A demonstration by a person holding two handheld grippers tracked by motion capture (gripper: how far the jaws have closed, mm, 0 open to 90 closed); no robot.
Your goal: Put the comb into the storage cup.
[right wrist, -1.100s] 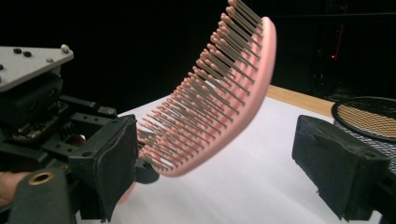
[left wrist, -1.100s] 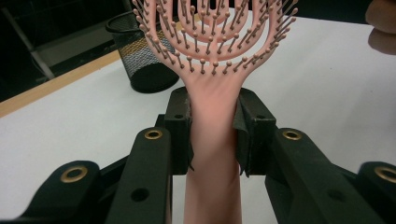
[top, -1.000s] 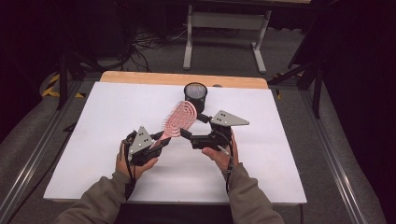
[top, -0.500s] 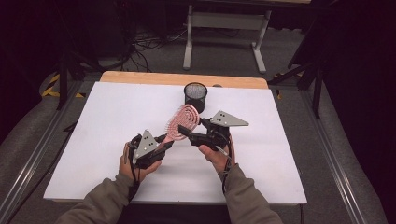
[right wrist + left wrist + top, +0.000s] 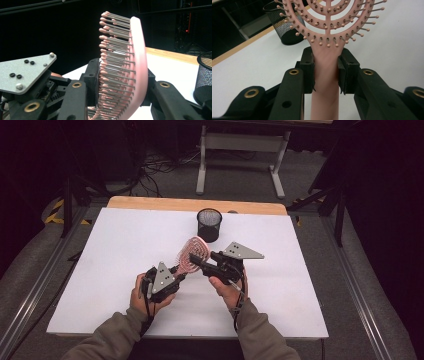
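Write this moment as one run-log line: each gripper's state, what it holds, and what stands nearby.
left gripper: shut on hairbrush handle | right gripper: jaws just closed across hairbrush head | mesh cup: upright behind | table: white

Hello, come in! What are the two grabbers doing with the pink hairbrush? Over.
Left gripper shut on the hairbrush handle. Right gripper just closed on the brush head, bristles against one jaw. Mesh cup behind, apart. Nothing in the way.
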